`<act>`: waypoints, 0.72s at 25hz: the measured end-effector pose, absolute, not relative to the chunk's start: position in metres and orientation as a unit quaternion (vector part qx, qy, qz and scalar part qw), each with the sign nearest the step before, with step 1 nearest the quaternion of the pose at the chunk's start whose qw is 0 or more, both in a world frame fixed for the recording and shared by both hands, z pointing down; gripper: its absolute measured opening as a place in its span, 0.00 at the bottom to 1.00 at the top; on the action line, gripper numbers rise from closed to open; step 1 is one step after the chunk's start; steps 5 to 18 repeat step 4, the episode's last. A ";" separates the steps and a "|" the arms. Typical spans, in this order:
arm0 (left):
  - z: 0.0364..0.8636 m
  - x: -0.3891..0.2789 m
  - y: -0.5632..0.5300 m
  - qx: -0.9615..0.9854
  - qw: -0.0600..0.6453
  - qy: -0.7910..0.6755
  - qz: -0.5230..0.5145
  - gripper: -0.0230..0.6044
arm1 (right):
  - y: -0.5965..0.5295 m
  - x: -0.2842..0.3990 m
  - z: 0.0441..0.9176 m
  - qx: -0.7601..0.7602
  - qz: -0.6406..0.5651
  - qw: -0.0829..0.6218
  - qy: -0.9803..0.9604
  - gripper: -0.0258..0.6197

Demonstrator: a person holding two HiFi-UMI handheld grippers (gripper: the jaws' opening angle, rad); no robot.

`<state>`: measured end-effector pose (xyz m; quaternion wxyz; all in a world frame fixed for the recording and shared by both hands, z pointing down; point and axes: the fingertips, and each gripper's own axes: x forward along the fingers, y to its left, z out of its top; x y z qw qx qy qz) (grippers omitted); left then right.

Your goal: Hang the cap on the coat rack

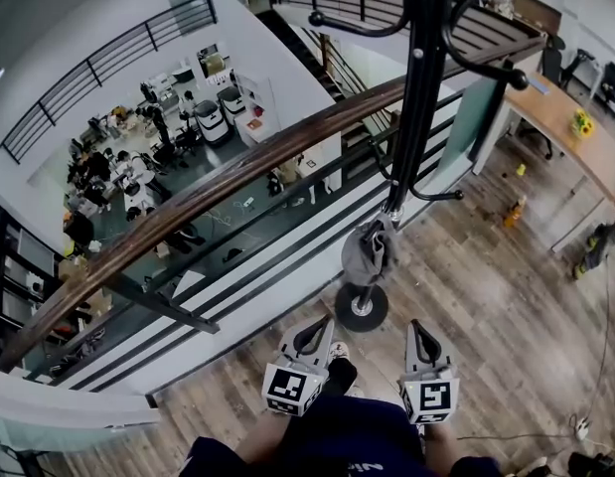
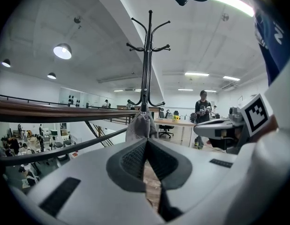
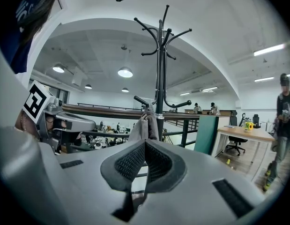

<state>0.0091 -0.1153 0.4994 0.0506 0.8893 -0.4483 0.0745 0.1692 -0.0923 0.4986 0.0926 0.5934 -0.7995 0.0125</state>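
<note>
A black coat rack stands on a round base by the railing. A grey cap hangs from one of its lower hooks, against the pole. My left gripper and right gripper are held side by side, low, a short way in front of the base, both shut and empty. In the left gripper view the cap hangs just beyond the closed jaws, under the rack. In the right gripper view the cap hangs beside the pole.
A wooden-topped railing with glass runs diagonally behind the rack, over a lower floor. A desk stands at the right. A person stands farther off by a table. The floor is wood planks.
</note>
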 end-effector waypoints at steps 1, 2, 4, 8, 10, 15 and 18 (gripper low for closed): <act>0.500 0.009 -0.116 0.889 0.052 -0.449 0.075 0.04 | -0.093 0.170 0.498 0.593 0.012 0.094 -0.799 0.05; 0.500 0.009 -0.116 0.888 0.054 -0.450 0.076 0.04 | -0.093 0.171 0.498 0.593 0.011 0.097 -0.799 0.05; 0.500 0.010 -0.116 0.888 0.057 -0.450 0.077 0.04 | -0.094 0.172 0.496 0.593 0.008 0.105 -0.798 0.05; 0.500 0.010 -0.116 0.888 0.057 -0.450 0.077 0.04 | -0.094 0.172 0.496 0.593 0.008 0.105 -0.798 0.05; 0.500 0.010 -0.116 0.888 0.057 -0.450 0.077 0.04 | -0.094 0.172 0.496 0.593 0.008 0.105 -0.798 0.05; 0.500 0.010 -0.116 0.888 0.057 -0.450 0.077 0.04 | -0.094 0.172 0.496 0.593 0.008 0.105 -0.798 0.05; 0.500 0.010 -0.116 0.888 0.057 -0.450 0.077 0.04 | -0.094 0.172 0.496 0.593 0.008 0.105 -0.798 0.05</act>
